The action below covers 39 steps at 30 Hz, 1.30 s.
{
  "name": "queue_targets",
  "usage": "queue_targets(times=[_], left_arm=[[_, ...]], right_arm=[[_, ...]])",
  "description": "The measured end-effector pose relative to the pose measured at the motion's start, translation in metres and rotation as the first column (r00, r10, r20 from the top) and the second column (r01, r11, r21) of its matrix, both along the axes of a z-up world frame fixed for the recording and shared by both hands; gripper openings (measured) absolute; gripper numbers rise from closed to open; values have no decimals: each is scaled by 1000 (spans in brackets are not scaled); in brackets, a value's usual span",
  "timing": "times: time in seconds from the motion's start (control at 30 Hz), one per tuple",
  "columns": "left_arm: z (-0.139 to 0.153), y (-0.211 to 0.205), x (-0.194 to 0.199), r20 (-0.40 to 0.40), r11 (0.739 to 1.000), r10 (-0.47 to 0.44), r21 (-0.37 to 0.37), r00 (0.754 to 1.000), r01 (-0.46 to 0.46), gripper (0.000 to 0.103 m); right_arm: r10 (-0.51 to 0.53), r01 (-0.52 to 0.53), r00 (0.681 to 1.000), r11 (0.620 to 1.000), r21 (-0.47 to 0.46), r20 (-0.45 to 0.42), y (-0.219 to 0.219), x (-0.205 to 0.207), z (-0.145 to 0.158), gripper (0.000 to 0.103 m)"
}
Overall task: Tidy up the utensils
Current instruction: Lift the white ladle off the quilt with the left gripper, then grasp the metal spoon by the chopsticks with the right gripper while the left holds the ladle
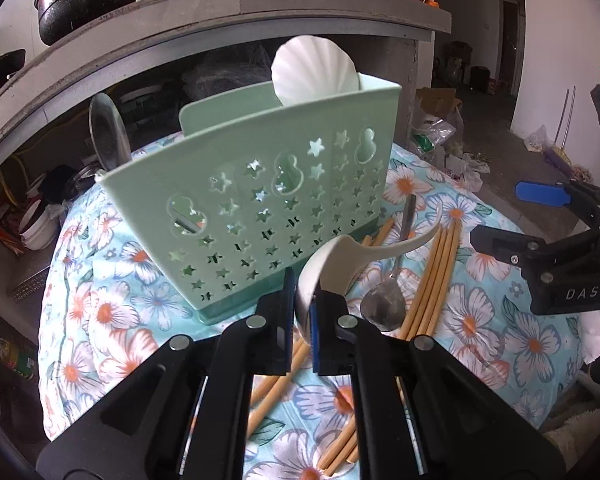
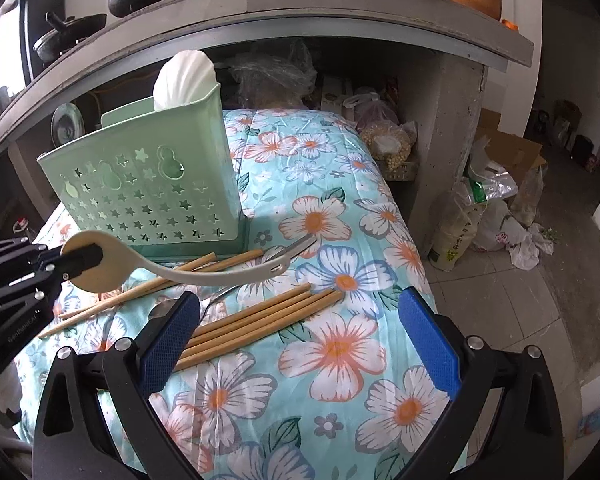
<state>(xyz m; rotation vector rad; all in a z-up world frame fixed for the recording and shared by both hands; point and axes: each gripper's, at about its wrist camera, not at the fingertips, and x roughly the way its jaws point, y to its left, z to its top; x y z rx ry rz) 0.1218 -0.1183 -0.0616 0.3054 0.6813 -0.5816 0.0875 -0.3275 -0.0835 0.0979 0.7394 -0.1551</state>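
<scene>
Blue-padded, your left gripper (image 1: 303,312) has its jaws pinched on the bowl of the beige plastic ladle (image 1: 332,268), which is lifted off the floral cloth (image 1: 480,344) with its curved handle arcing away to the right over the loose utensils. In the right wrist view that same ladle (image 2: 100,264) shows at the left edge, one black finger lying across its round bowl.

Your right gripper (image 2: 300,332) has its jaws spread wide, nothing between them but cloth and the ends of a chopstick bundle.

Counted, left to right: one mint-green utensil caddy (image 1: 260,200) standing upright on the tabletop, pierced with stars and gourd shapes; one metal spoon (image 1: 108,132) poking out of its left end and one white shell-shaped scoop (image 1: 316,68) out of its right end; one metal spoon (image 1: 384,304) lying on the cloth just right of the ladle bowl. Wooden chopsticks (image 2: 260,320) lie in two groups: five side by side near your right jaws, about three more (image 2: 140,292) crossing under the ladle handle.

You cannot see inside the caddy's compartments. The left chopstick group is partly hidden by the ladle and grippers, so its count is uncertain.
</scene>
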Motion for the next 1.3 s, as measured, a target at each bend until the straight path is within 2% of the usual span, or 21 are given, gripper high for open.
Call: queue_targets(times=[0.1,0.2,0.37,0.53,0.8,0.97,1.07,1.13,1.23,1.3], left_arm=[[10,7,-3,29,1000,15,-3,999,-15,6],[17,15,-6,50,1000,32,-3,998,-31,6],[20,31,-8,57,997,75,-3,996,-75,6],[18,44,-11,55,994,111,-14,992,-110,6],[14,53,-8,49,992,122,-37,991,-120,6],[12,57,-5,39,992,122,-49,992,-120,6],[10,58,-4,35,991,122,-55,992,-120,6],[9,59,-3,33,991,122,-58,992,-120,6],[9,60,-2,33,991,124,-63,992,-122,6],[10,61,-2,34,990,126,-64,991,-124,6]], right_arm=[[17,-16,1000,999,-37,21,6,-1,3,96],[49,-47,999,996,-79,22,13,0,3,88],[106,-107,994,989,-103,-18,20,12,-3,64],[139,-144,988,987,-77,-69,24,30,-13,49],[203,-222,957,973,-70,-208,32,44,-40,37],[255,-294,936,945,-142,-243,42,43,-37,37],[311,-381,910,887,-261,-274,57,42,-38,37],[363,-456,881,823,-338,-303,66,41,-39,37],[458,-581,813,680,-447,-359,80,37,-42,36],[517,-660,750,563,-497,-412,88,34,-46,33]])
